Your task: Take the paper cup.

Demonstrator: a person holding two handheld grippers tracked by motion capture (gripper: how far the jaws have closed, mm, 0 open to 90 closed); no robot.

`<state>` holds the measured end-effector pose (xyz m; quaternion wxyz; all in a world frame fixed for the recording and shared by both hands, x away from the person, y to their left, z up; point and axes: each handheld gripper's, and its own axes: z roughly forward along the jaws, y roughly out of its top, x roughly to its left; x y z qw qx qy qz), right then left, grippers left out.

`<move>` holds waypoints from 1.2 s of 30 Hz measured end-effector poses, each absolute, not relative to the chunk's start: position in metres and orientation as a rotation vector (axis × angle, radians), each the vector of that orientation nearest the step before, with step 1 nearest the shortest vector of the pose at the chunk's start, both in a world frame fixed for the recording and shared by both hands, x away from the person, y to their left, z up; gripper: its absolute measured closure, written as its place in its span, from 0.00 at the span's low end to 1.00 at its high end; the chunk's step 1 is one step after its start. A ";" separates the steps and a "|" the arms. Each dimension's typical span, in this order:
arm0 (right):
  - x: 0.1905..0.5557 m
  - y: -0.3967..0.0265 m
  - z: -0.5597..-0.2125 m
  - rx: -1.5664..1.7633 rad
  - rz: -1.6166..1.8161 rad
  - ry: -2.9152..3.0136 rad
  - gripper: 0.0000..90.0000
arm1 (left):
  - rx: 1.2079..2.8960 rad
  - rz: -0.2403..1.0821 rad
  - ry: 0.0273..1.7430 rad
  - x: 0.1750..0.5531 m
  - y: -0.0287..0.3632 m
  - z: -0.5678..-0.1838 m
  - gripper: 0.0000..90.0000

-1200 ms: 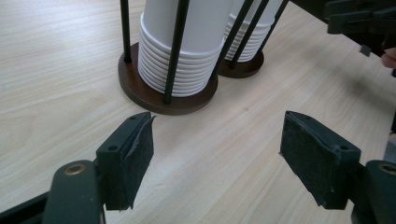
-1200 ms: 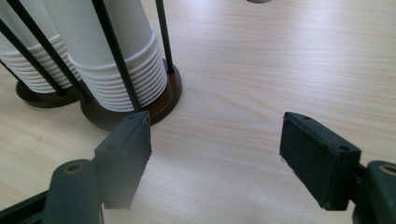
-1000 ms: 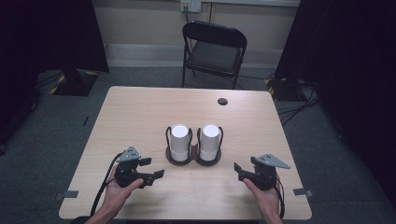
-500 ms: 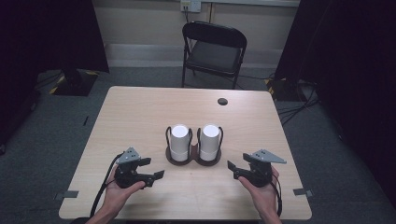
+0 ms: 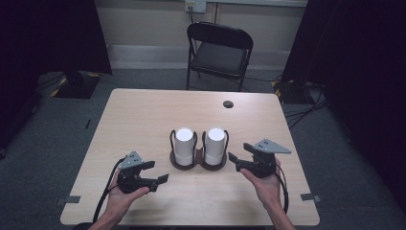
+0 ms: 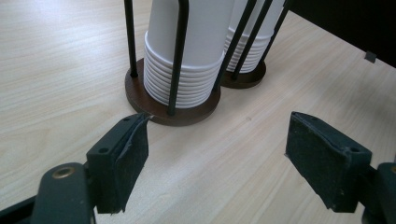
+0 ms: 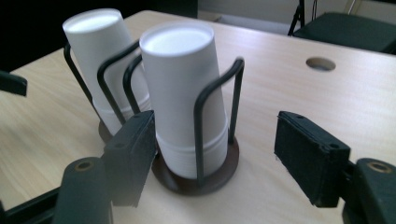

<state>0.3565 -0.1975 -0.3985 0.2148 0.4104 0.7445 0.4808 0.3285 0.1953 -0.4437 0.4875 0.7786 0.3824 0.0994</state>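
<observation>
Two stacks of upside-down white paper cups, the left stack (image 5: 185, 143) and the right stack (image 5: 215, 143), stand in black wire holders on dark round bases (image 5: 198, 165) at the table's middle. My left gripper (image 5: 159, 171) rests low, front-left of them, open, pointing at the left stack (image 6: 187, 46); its jaws (image 6: 217, 126) are empty. My right gripper (image 5: 234, 161) hovers just right of the right stack (image 7: 180, 79), apart from it. Its jaws (image 7: 212, 123) have just been closing; they stand open, with nothing pressed between them.
A round cable hole (image 5: 228, 104) lies in the wooden table (image 5: 143, 115) behind the holders. A black folding chair (image 5: 219, 52) stands beyond the far edge. Grey tape marks (image 5: 310, 196) sit near the front corners.
The right gripper has risen and moved in toward the right cup stack, and its jaws have narrowed. The left gripper has stayed where it was.
</observation>
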 end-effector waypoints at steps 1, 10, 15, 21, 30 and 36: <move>0.358 -0.197 -0.396 1.122 1.341 2.060 0.33 | 1.900 0.241 0.927 0.329 0.195 -0.444 0.24; 0.378 -0.185 -0.379 1.039 1.405 2.067 0.37 | 1.903 0.259 0.928 0.321 0.199 -0.444 0.24; 0.389 -0.175 -0.379 1.017 1.409 2.085 0.38 | 1.901 0.265 0.942 0.320 0.201 -0.444 0.24; 0.398 -0.165 -0.377 0.994 1.419 2.107 0.38 | 1.902 0.276 0.939 0.318 0.203 -0.443 0.24; 0.407 -0.153 -0.379 0.961 1.396 2.137 0.35 | 1.909 0.280 0.933 0.319 0.202 -0.443 0.25; 0.414 -0.142 -0.381 0.955 1.395 2.143 0.33 | 1.908 0.282 0.943 0.319 0.202 -0.443 0.25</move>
